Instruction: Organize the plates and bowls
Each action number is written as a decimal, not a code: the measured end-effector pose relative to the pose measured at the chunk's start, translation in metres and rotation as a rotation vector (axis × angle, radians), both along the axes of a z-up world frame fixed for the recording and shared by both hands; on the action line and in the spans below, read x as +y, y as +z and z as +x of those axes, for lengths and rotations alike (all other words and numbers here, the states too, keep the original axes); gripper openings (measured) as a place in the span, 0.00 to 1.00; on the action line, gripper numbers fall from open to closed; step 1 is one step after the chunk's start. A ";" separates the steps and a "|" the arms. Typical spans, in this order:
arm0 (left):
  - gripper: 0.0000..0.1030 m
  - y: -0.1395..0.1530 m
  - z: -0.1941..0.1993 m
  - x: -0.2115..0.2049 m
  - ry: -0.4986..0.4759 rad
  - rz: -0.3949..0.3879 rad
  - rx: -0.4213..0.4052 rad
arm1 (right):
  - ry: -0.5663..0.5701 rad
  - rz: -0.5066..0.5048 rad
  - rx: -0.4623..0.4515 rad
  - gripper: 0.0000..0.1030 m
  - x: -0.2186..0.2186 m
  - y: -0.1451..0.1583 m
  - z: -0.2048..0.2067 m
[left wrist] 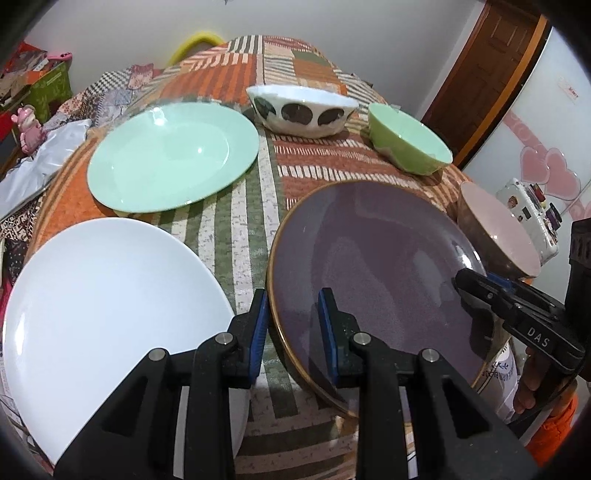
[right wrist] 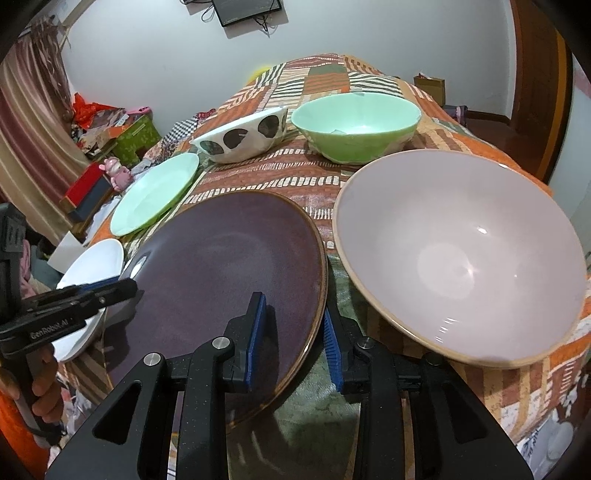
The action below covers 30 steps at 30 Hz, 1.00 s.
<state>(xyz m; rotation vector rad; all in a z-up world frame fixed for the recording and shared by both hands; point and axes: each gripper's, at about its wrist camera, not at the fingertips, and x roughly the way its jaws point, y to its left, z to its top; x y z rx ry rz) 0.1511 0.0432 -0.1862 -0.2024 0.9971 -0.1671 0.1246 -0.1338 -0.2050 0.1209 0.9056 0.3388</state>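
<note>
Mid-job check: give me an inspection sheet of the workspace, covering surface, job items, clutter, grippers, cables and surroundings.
Surface: table under a patchwork cloth.
Job's things: purple plate, raised at its near edges; white plate; green plate; spotted bowl; green bowl; pink bowl.
Clutter: nothing seen on the cloth; boxes and a pink figurine beside the table.
Grippers: left gripper and right gripper each straddle the purple plate's rim, fingers close together.
Cables: wires under a wall screen.
Surroundings: white wall, wooden door, curtain.
</note>
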 end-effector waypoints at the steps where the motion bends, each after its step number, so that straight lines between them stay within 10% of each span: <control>1: 0.25 0.003 -0.002 0.001 0.004 0.002 -0.007 | -0.002 -0.007 -0.002 0.27 0.000 0.002 -0.001; 15: 0.49 0.048 -0.036 0.023 0.080 0.073 -0.144 | 0.038 -0.006 -0.106 0.31 0.013 0.038 -0.016; 30: 0.75 0.071 -0.066 0.073 0.216 0.172 -0.247 | 0.149 -0.047 -0.194 0.56 0.073 0.055 -0.009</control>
